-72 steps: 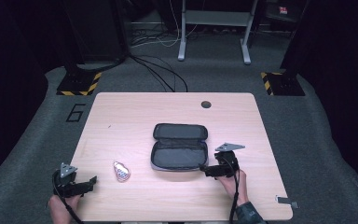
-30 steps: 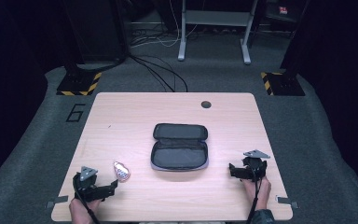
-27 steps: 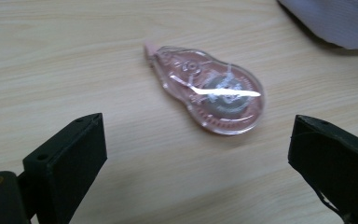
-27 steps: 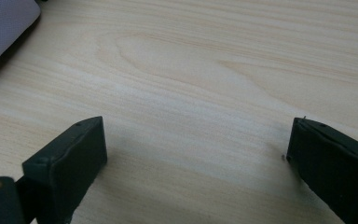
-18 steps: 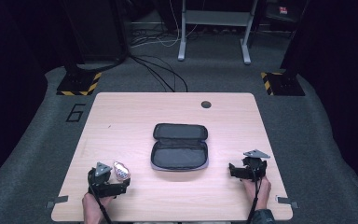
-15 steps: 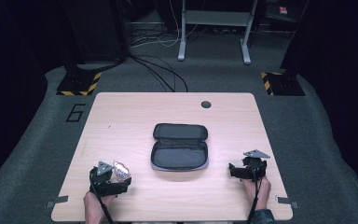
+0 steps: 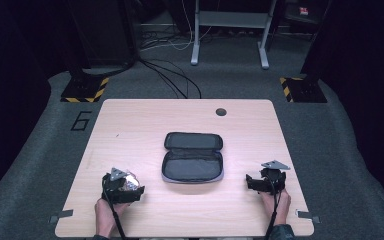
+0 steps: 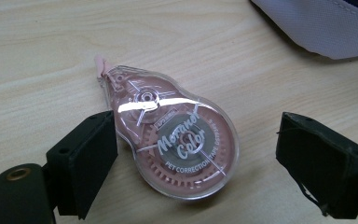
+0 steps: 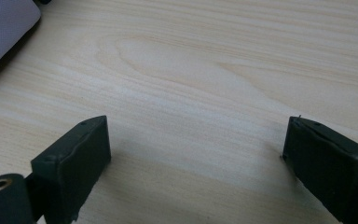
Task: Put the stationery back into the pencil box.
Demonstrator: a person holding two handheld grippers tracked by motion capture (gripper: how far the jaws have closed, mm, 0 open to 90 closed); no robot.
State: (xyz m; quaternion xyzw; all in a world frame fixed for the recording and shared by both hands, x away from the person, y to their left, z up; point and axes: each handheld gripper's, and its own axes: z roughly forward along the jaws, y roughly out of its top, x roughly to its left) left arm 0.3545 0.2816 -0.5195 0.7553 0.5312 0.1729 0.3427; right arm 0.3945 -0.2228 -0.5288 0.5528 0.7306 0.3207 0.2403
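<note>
— What's near the desk's point(image 7: 130, 125) front edge?
— Left gripper point(image 8: 196, 158), jaws apart around a tape roller point(image 8: 175, 147). Open case point(image 7: 193, 157) mid-desk.
— The right gripper point(image 9: 196, 158)?
— Spread wide over bare wood, beside the case.

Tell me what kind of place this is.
Probably a lab or studio data-collection bay: a wooden table on grey carpet, dark surroundings, hazard-striped stand bases, loose floor cables and a floor marking "6". An open pencil case and a correction tape are staged on it.

Bright lit table, dark surroundings
</note>
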